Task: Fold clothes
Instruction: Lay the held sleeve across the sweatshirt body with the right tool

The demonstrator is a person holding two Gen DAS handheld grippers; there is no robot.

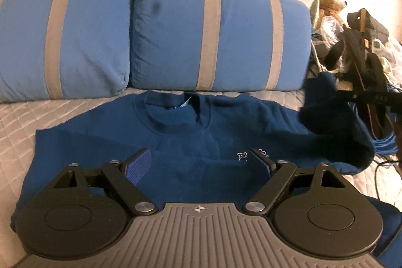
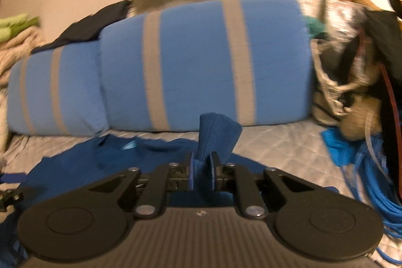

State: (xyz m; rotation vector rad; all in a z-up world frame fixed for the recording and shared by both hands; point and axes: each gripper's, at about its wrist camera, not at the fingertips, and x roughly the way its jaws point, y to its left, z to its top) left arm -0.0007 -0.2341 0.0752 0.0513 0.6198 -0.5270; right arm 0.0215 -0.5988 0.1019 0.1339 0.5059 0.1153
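Folding entry: sleeve cuff (image 2: 216, 135), clenched in right gripper (image 2: 202, 171), to be laid flat across navy sweatshirt (image 1: 201, 132) chest; left gripper (image 1: 201, 162) released, hovering above.

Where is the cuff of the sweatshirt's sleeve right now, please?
The sleeve cuff is pinched in the right claw, lifted above the grey quilt in front of the blue striped pillows; in the left wrist view it hangs at the right edge.
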